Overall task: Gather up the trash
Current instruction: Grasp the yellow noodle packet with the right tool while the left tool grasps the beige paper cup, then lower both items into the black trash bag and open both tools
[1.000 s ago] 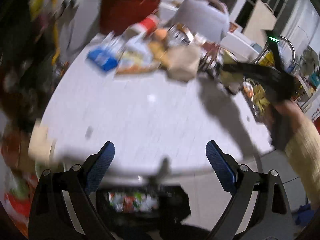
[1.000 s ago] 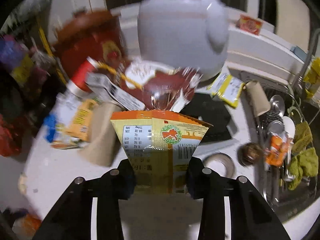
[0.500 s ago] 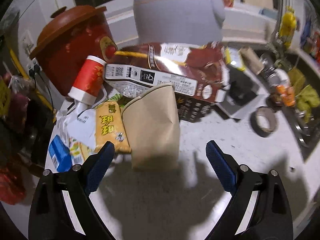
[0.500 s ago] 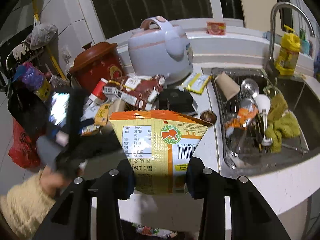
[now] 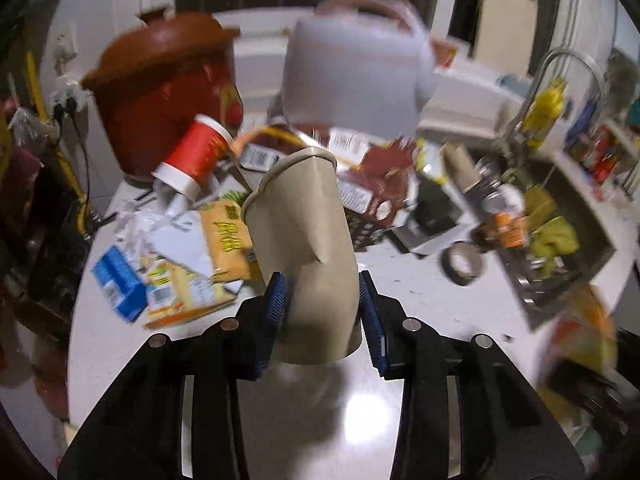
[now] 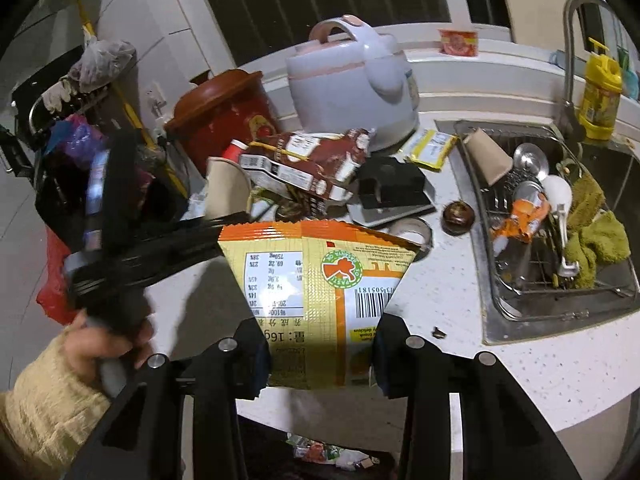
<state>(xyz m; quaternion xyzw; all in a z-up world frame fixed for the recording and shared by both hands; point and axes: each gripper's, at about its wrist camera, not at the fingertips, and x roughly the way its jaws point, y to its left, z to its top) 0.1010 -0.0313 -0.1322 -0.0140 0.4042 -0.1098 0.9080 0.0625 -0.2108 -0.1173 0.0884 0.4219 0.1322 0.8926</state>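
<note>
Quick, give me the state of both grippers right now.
Left gripper: jaws have just been closing, now shut on the brown paper cup.
Right gripper: shut on the yellow snack packet.

black hand-held gripper (image 5: 324,320) arms, silver screws, blue ribbed pads (image 5: 276,300); cream knit sleeve (image 6: 44,396).

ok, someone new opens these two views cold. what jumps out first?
Each claw already has trash in it: the left claw pinches a dented brown paper cup, and the right claw grips a yellow snack bag close to the lens. Behind them, wrappers and boxes crowd the white counter below a red crock pot and a pale rice cooker.
</note>
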